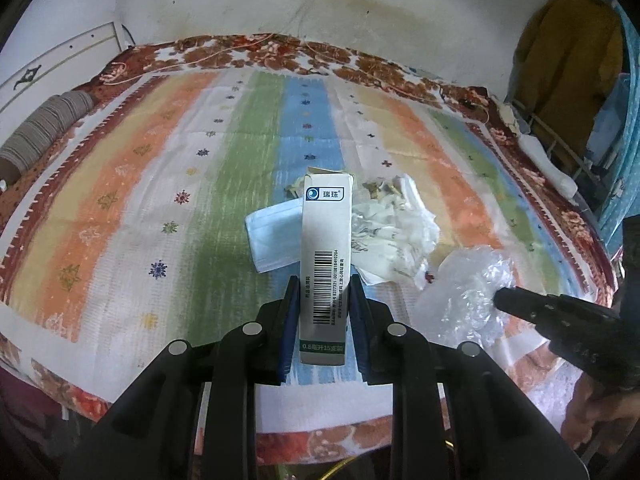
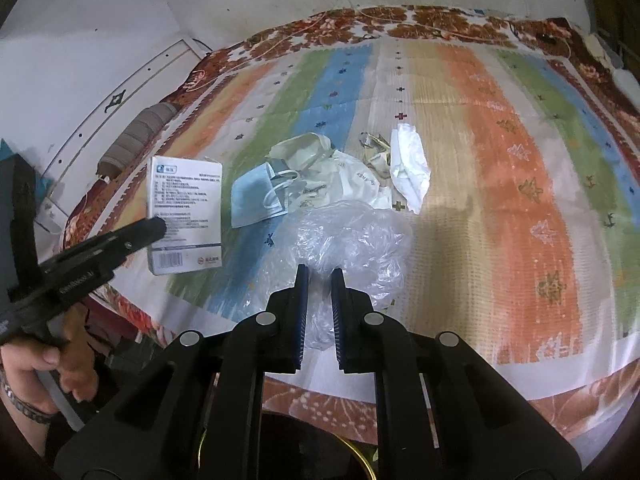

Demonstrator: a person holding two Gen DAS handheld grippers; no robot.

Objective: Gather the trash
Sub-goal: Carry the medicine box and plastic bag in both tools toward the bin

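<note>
Cardboard was already in the grip: the left gripper [image 1: 325, 300] held a white medicine box [image 1: 326, 264] clamped by its narrow sides between the blue pads, the box running straight out ahead of the fingers with its barcode face up. Beyond the box's far end lay the rest of the rubbish on the striped bedcover [image 1: 140, 184]: a blue face mask [image 1: 274, 240] just left of the box, crumpled white wrappers [image 1: 390, 236] just right of it, and a few small brownish scraps [image 1: 378, 190] further ahead.

Off to the right, the right gripper [image 2: 320, 280] had its jaws drawn near together around a fold of the clear plastic bag [image 2: 340, 240]; the film ran between the pads, so it appeared pinched, though the thin material made that hard to confirm. From its own camera the boxed hand sat well to the left, with a separate crumpled tissue [image 2: 408, 168] ahead and slightly right.

Judging by this, the step in hand was the first pickup, with the bag serving as the collector. The next move would call for the bag's mouth to be held open, and the box carried rightward and released inside before returning for the mask and wrappers.
</note>
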